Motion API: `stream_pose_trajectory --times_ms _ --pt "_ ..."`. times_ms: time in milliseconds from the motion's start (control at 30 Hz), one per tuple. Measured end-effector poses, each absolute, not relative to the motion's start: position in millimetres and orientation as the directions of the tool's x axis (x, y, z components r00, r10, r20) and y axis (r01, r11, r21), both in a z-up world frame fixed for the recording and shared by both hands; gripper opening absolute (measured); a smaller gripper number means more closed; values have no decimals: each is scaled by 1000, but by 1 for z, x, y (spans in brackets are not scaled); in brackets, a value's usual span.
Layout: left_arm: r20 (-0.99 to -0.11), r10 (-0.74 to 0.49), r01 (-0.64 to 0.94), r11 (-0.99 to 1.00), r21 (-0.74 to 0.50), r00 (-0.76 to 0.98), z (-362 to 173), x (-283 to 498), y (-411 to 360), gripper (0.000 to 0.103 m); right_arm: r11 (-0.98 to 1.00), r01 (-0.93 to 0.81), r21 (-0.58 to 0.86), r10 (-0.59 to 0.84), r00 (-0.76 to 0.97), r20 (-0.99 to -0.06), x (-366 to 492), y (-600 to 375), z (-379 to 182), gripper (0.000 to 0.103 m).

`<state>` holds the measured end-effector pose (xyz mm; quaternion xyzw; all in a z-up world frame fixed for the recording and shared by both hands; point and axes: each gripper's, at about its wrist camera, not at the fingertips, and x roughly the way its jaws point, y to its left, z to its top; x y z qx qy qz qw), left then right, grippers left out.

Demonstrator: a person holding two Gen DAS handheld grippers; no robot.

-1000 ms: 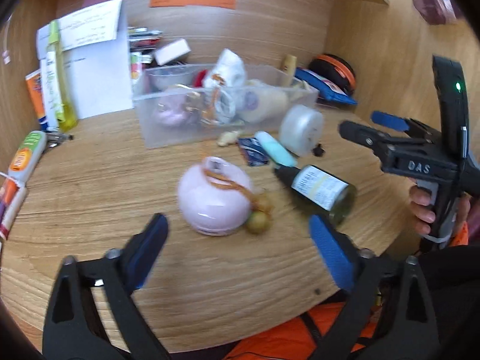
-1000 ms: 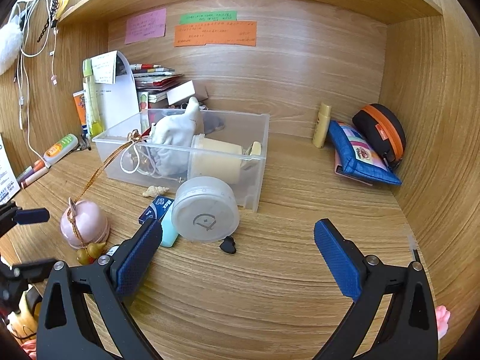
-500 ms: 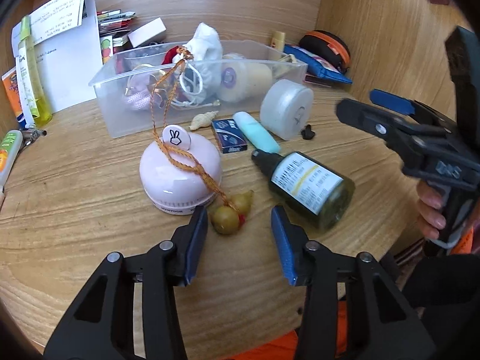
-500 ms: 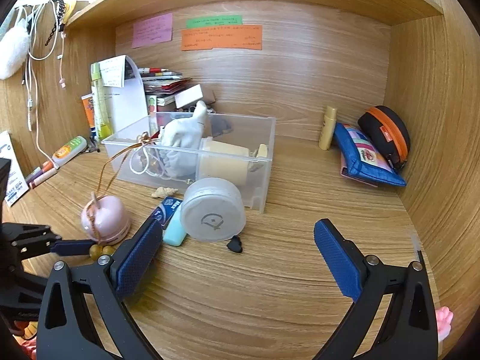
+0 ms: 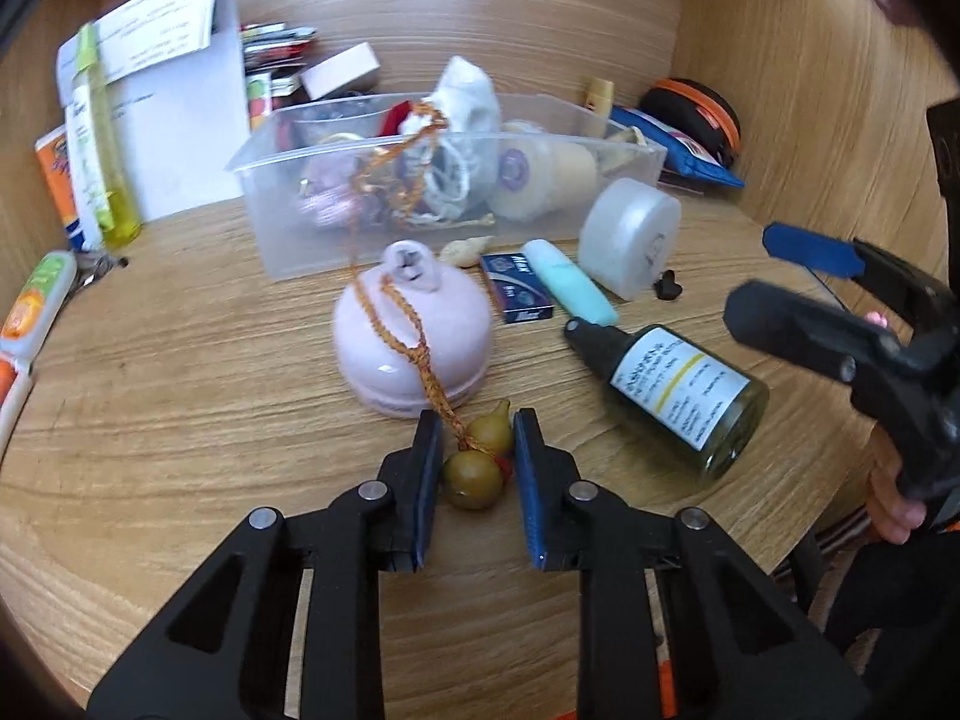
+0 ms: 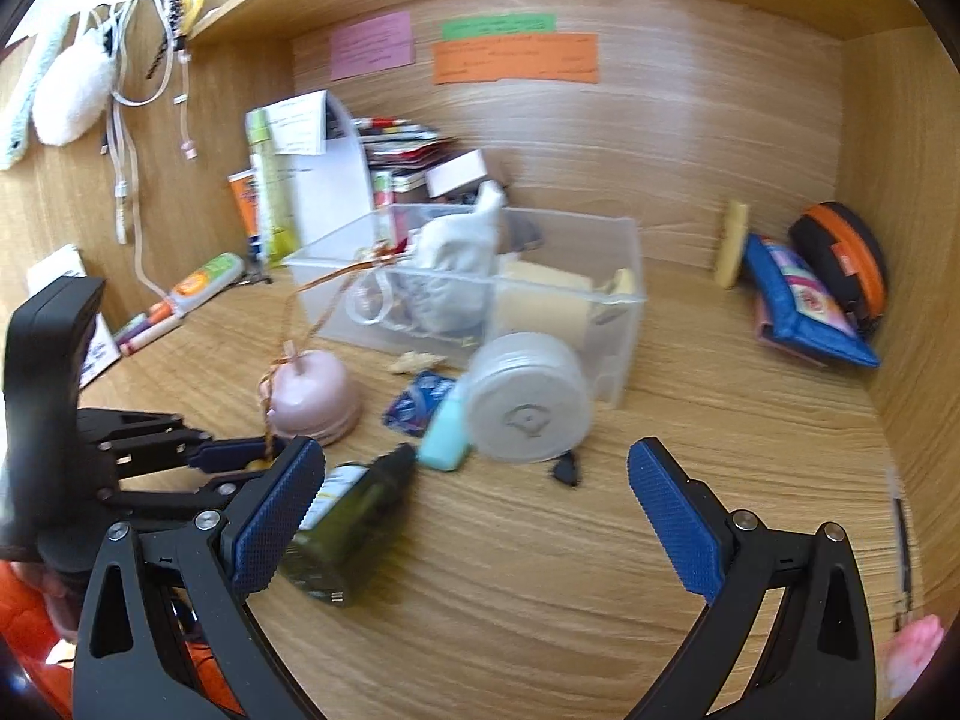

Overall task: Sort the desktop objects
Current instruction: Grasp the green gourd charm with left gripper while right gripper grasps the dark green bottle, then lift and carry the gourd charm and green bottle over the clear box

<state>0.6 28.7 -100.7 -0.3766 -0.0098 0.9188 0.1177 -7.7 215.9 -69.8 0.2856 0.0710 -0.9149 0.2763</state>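
- The left gripper [image 5: 477, 450] angles down toward the wooden desk [image 5: 180, 420], its 2 blue pads closing on the small gourd charms [image 5: 477, 462] that lie between them; the pads look to be touching the charms' sides.
- The charms sit on the desk just in front of the pink dome-shaped object [image 5: 414, 342], touching its near edge.
- A braided orange cord [image 5: 414, 354] runs from the charms up over the pink dome and on into the clear plastic bin [image 5: 444, 180] behind it.
- The right gripper [image 6: 480, 510] is tilted down over the desk to the right of the pink dome, jaws spread wide with nothing between the pads.
- A dark glass bottle [image 5: 678, 390] lies on its side right of the pink dome, its base beside the right gripper's left pad.
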Motion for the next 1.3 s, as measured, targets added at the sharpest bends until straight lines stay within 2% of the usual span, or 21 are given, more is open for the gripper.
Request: stream_pose_trajectory --times_ms 233,300,367,533,600,667,800,867,1300 --pt "-649 218 -173 -976 -134 -728 -87 14 6 23 -806 591 37 -508 -658 -556 4 191 -77 100" --pt "-641 216 -166 -976 -139 -737 -85 16 1 23 -795 604 44 -517 -639 -570 4 184 -81 96" --pt "-634 206 -148 -978 -144 -746 -83 17 -4 23 -790 612 36 -511 -624 -592 3 177 -86 87" --pt "-619 208 -128 -977 -171 -758 -80 17 -17 23 -786 617 -23 -456 -605 -653 4 165 -101 80" --pt "-617 204 -122 -977 -172 -760 -80 18 -20 23 -785 619 -39 -441 -601 -667 5 164 -106 74" --pt "-617 203 -120 -977 -175 -761 -81 18 -21 23 -788 615 -32 -436 -593 -677 3 164 -109 57" --pt "-614 200 -114 -978 -177 -764 -81 19 -25 23 -794 608 6 -446 -576 -685 -3 167 -111 48" --pt "-610 199 -109 -977 -181 -767 -81 19 -27 23 -796 605 11 -447 -576 -684 -5 168 -110 39" --pt "-592 174 -82 -980 -180 -787 -73 24 -36 23 -806 591 38 -474 -605 -639 -7 184 -90 38"
